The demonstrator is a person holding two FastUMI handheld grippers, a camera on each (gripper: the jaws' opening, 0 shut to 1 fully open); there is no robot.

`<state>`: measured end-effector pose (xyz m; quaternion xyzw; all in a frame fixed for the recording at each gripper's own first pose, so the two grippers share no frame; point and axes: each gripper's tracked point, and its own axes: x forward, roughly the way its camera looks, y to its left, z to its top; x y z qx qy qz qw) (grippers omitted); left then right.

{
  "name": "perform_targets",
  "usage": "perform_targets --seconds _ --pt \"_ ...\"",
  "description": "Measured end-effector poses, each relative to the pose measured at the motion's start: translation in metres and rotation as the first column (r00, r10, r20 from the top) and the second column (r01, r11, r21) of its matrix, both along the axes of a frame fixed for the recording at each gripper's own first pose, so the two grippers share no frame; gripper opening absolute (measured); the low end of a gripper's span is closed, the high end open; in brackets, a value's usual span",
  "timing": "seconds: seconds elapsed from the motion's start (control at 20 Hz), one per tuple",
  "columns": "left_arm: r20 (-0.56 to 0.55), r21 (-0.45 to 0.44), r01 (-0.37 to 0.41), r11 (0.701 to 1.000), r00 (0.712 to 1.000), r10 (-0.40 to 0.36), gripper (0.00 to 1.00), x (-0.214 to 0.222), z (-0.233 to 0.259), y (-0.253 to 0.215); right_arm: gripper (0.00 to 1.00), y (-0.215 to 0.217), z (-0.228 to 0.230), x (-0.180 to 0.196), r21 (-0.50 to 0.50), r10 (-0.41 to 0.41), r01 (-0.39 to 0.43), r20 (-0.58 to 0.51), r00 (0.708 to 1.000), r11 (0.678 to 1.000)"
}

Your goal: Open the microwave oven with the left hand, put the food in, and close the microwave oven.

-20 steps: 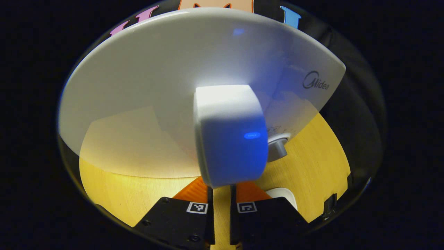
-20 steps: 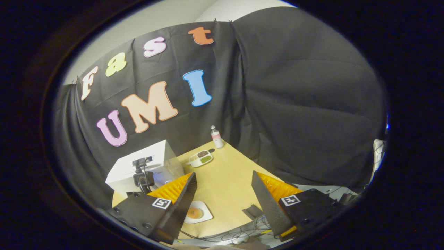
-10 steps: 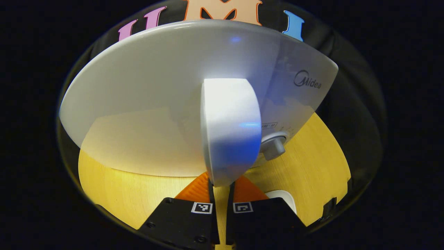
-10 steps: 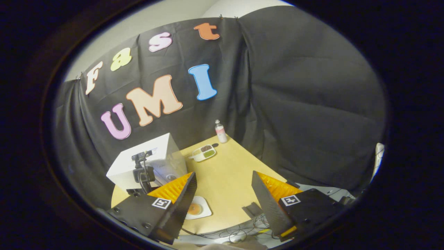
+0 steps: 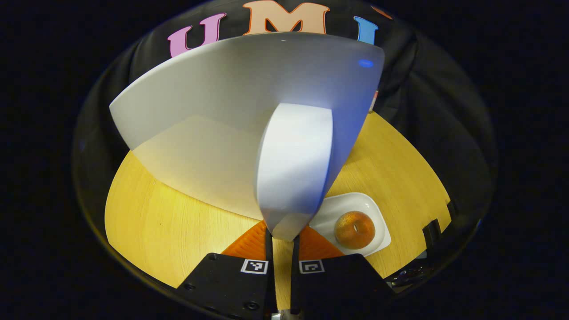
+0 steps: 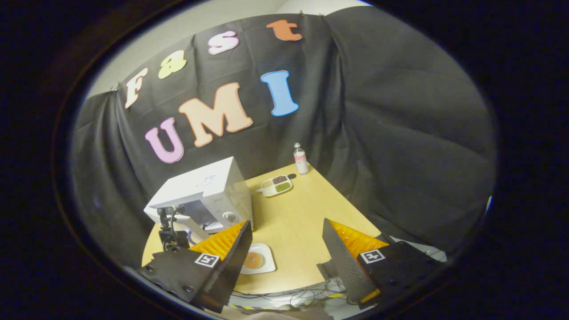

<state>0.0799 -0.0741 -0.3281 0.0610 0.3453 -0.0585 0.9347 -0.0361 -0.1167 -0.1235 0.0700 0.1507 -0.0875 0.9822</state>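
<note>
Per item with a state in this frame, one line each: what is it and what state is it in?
White microwave oven door: swung partly open.
White door handle: clamped by left gripper.
Right gripper: open, holding nothing.
Orange-brown doughnut: on white square plate, outside the oven.

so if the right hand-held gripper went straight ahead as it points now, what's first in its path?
Probably bare table: the open right hand-held gripper points between the donut plate and the snack tray. Depth is unclear.

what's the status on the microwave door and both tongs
Left tongs shut on white door handle. White microwave door ajar. Right tongs open, above table. Orange doughnut waiting on white plate.
</note>
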Motion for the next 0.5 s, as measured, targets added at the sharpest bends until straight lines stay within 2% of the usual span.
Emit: perform_targets --seconds 0.2,0.3,0.4,0.45,0.5 --pt "-0.008 -0.002 -0.056 0.998 0.998 0.056 0.13 -0.017 -0.001 0.012 0.99 0.004 -0.009 0.001 -0.012 0.066 -0.066 -0.030 0.997 0.998" --pt "-0.018 -0.054 -0.098 0.994 0.995 0.097 0.22 -0.025 -0.001 0.015 0.99 0.006 -0.012 0.003 -0.008 0.094 -0.095 -0.037 0.995 0.995" --pt "-0.005 -0.088 -0.150 0.985 0.989 0.150 0.32 -0.029 0.004 0.024 0.99 0.004 -0.016 0.007 -0.011 0.121 -0.122 -0.045 0.992 0.993" --pt "0.008 -0.092 -0.169 0.981 0.985 0.171 0.49 -0.032 0.007 0.030 0.99 0.003 -0.017 0.009 -0.014 0.134 -0.135 -0.049 0.990 0.991" --pt "0.015 -0.083 -0.199 0.976 0.979 0.201 0.61 -0.035 0.008 0.039 0.99 0.002 -0.020 0.012 -0.017 0.148 -0.149 -0.054 0.987 0.989"
